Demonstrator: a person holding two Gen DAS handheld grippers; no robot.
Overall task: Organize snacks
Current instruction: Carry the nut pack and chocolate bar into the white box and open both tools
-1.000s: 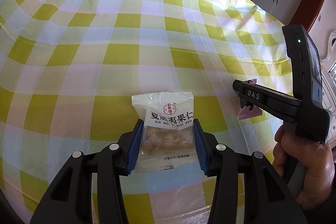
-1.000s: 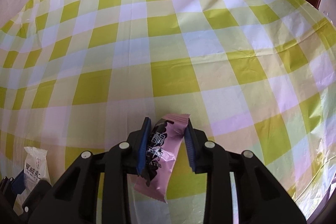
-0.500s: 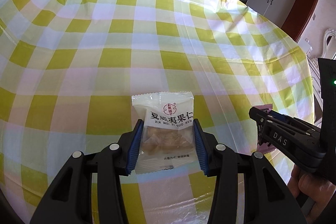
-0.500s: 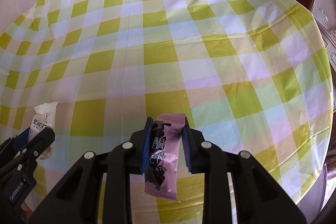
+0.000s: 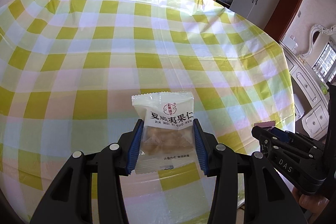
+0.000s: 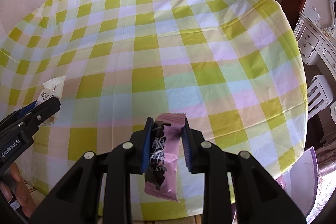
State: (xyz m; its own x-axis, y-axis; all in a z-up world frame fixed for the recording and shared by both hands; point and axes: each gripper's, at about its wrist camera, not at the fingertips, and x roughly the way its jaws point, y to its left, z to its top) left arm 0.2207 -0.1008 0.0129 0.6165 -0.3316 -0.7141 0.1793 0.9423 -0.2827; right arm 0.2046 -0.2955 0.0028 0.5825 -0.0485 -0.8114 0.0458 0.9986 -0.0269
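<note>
My left jaws (image 5: pixel 166 146) pinched the white packet (image 5: pixel 164 131) midway; right jaws (image 6: pixel 167 144) clamped the pink bar (image 6: pixel 168 150), above the bench (image 5: pixel 126 56).

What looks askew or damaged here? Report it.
Nothing looks damaged or spilled. The pink snack bar hangs slightly tilted in the right hand-held gripper. The white snack packet sits straight in the left hand-held gripper.
</note>
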